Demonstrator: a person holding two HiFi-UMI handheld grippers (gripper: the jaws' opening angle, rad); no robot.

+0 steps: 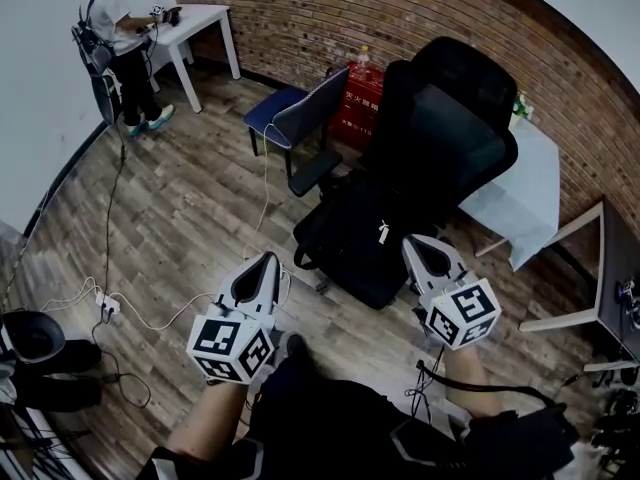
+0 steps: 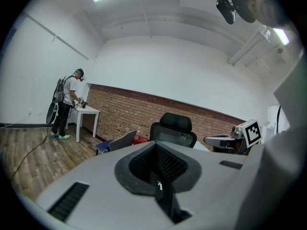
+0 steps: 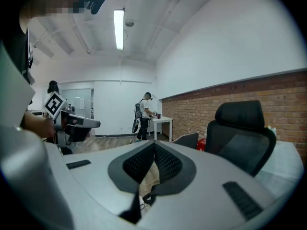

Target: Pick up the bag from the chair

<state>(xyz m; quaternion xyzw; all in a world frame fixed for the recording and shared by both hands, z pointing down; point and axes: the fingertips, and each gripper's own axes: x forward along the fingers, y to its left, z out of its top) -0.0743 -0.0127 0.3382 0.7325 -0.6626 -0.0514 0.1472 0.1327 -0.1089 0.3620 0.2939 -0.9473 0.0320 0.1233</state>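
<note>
Hand-held gripper (image 2: 156, 144), jaws together, points toward a black office chair (image 2: 175, 124).

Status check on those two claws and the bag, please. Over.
Left gripper and right gripper both shut, empty. Black bag on office chair seat, untouched. Nothing seen between grippers and bag.

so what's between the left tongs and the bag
Only a narrow strip of wood floor lies between the left tongs and the bag, as the head view shows.
</note>
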